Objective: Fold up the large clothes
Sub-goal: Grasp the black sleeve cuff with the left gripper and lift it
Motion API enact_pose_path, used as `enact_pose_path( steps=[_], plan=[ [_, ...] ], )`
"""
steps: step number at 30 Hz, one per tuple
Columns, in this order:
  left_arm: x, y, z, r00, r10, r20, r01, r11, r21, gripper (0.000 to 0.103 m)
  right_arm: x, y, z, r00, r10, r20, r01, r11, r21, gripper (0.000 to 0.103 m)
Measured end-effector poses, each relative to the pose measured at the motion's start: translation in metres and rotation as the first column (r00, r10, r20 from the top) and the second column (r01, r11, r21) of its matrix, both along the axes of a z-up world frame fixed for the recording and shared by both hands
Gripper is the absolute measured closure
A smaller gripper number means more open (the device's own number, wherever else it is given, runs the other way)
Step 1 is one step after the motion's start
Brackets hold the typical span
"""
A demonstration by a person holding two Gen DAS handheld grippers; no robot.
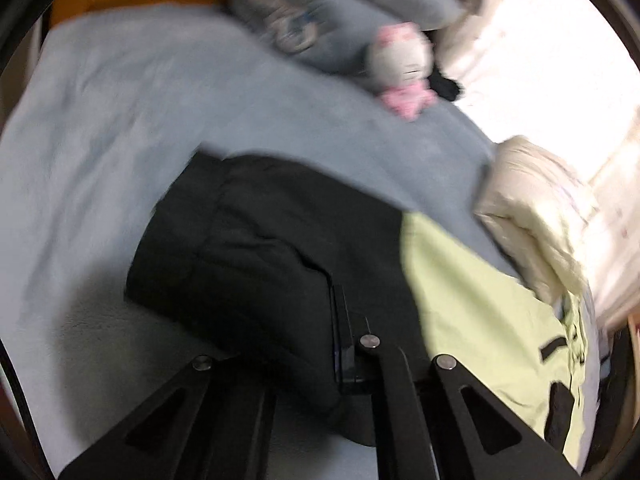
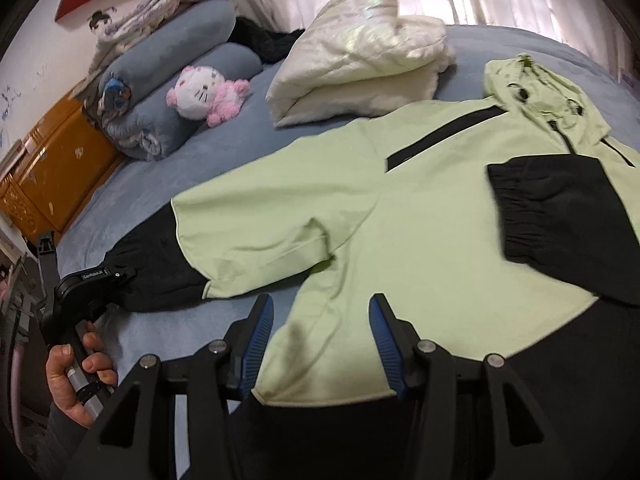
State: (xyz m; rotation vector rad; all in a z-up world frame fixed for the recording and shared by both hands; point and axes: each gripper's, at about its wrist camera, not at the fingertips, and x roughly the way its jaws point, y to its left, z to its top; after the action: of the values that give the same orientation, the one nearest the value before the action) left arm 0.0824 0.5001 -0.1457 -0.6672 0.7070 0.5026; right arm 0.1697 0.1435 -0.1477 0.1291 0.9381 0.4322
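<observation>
the left wrist view is motion-blurred, smearing the plush cat (image 1: 400, 66) and rolled blanket (image 1: 320, 4). the black sleeve (image 1: 248, 240) hides the left tool (image 1: 340, 344) fingertips. the jacket (image 2: 400, 220) hem runs under the right tool (image 2: 322, 344).

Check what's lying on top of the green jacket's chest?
One black sleeve cuff is folded across the green jacket, covering the chest panel beneath. The other sleeve lies out on the blue bedspread, pinched by the left gripper.

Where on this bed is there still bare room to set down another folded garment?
The widest bare stretch of blue bedsheet lies beyond the jacket's black sleeve, toward the orange cabinet. A narrower strip runs between the plush cat and the green jacket. The head end is crowded: rolled blankets and a cream quilt.
</observation>
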Motion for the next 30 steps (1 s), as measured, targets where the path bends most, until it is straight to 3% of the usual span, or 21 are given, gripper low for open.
enact_pose_path(
  steps=[4,7,11,14,17,20,24,27,29,30],
  plan=[
    [0.013,-0.067,0.059,0.989,-0.135,0.065,0.125,0.983,0.135,0.100,-0.004,-0.038,0.010,0.998,-0.062,0.018,0.062,0.998,0.021,0.053],
    [0.028,-0.131,0.102,0.954,-0.277,0.116,0.249,0.945,0.211,0.100,-0.005,-0.074,0.015,0.991,-0.129,0.020,0.128,0.990,0.051,0.053],
    [0.050,-0.222,0.141,0.877,-0.460,0.140,0.407,0.865,0.294,0.100,-0.010,-0.133,0.020,0.971,-0.236,0.029,0.232,0.968,0.091,0.053],
    [0.066,-0.296,0.155,0.795,-0.587,0.152,0.527,0.793,0.306,0.100,-0.014,-0.178,0.023,0.948,-0.316,0.026,0.311,0.943,0.115,0.053],
    [0.080,-0.361,0.154,0.730,-0.670,0.131,0.611,0.727,0.312,0.100,-0.021,-0.222,0.023,0.919,-0.393,0.018,0.387,0.912,0.134,0.053],
    [0.093,-0.410,0.135,0.686,-0.723,0.079,0.679,0.675,0.289,0.096,-0.026,-0.262,0.021,0.888,-0.461,0.008,0.455,0.879,0.147,0.053],
    [0.107,-0.456,0.089,0.622,-0.781,-0.049,0.768,0.597,0.231,0.071,-0.035,-0.303,0.016,0.853,-0.522,-0.010,0.517,0.841,0.159,0.053],
    [0.102,-0.473,0.066,0.592,-0.799,-0.105,0.803,0.573,0.165,0.066,-0.039,-0.320,0.011,0.842,-0.539,-0.016,0.534,0.830,0.160,0.053],
    [0.103,-0.473,0.060,0.588,-0.802,-0.107,0.808,0.576,0.125,0.058,-0.040,-0.326,0.007,0.841,-0.540,-0.027,0.537,0.827,0.168,0.053],
    [0.100,-0.472,0.056,0.586,-0.804,-0.103,0.810,0.576,0.110,0.046,-0.039,-0.327,0.004,0.843,-0.537,-0.037,0.535,0.827,0.174,0.053]
  ],
)
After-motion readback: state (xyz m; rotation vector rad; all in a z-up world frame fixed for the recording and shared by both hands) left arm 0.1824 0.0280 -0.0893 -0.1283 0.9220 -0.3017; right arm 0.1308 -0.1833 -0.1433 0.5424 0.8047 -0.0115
